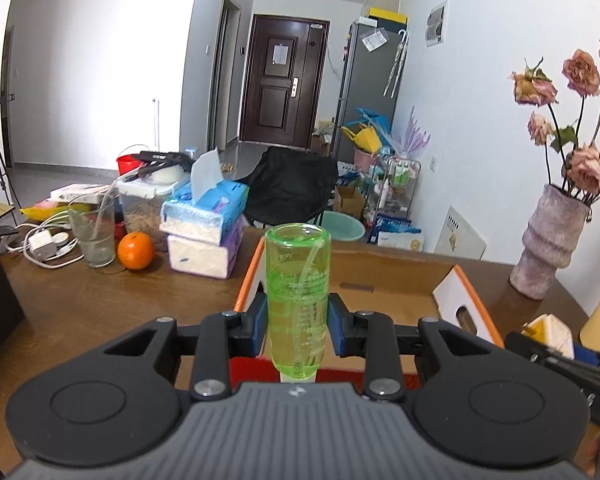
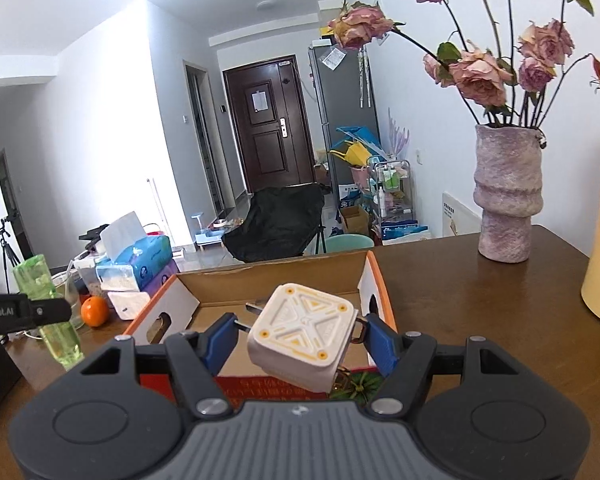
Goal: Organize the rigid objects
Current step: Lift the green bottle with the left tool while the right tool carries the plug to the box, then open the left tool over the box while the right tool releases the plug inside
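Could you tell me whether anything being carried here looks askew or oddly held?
The white and yellow plug adapter sits tilted in the right gripper, pinched by its protruding metal prongs rather than its body. The green bottle in the left gripper stands upright.

bottle (image 1: 298, 300): clear green | cube (image 2: 302, 334): white, yellow lines | box (image 2: 378, 280): brown, orange-edged | vase (image 2: 506, 192): mottled pink

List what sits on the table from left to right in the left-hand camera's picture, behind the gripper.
White charger and cables → drinking glass → orange → stacked tissue packs → green bottle → cardboard box → vase.
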`<state>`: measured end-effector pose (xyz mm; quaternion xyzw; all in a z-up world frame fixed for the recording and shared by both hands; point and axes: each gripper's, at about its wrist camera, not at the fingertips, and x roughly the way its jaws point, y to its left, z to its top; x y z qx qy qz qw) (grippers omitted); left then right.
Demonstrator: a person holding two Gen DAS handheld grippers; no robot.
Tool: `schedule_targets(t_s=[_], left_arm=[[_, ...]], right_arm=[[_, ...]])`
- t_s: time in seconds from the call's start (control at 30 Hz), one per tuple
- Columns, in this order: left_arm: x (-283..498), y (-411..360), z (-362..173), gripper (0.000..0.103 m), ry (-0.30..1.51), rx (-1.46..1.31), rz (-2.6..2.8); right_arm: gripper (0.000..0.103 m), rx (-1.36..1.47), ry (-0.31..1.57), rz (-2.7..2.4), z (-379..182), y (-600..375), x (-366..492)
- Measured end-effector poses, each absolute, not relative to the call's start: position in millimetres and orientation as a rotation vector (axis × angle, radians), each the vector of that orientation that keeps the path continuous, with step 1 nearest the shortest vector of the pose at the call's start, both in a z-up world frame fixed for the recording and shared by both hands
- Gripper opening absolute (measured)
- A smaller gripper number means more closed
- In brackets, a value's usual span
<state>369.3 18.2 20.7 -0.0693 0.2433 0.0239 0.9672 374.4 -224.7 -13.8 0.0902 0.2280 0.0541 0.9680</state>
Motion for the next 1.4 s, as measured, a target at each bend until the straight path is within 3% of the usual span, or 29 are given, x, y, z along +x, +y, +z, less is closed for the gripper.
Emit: schedule_targets(t_s=[0.57,1.2,1.23,1.27,1.3,1.33,1.4], left_arm=[[446.5,13.3,11.5,0.031,0.462,-0.172,0.1],[526.5,12.0,-35.8,0.032,0.637,-0.087,0.08],[526.8,11.7,-36.7,0.037,0.641,-0.083,0.075],[526.2,11.4,-36.8,0.045,0.64,-0.079,0.079],[525.5,11.0,-36.5,0.068,0.637,-0.076,0.091],[524.2,11.3,-35.8,0.093,0.629,-0.076,0.108],[521.3,13.0,-34.0,0.098,0.601,-0.08,0.145]], right_arm=[[0.068,0.174,0.486,0.107,-20.3,-218.5,452.3],[0.068,0.063,0.627,0.135,-60.2,-199.9,526.8],[0.068,0.053,0.625,0.136,-61.7,-198.9,526.1],[0.077,0.042,0.622,0.135,-62.7,-197.8,525.4],[0.086,0.035,0.626,0.131,-63.5,-197.2,525.8],[0.101,0.033,0.628,0.128,-64.0,-196.7,525.6],[0.103,0.028,0.62,0.122,-64.4,-196.4,523.5]])
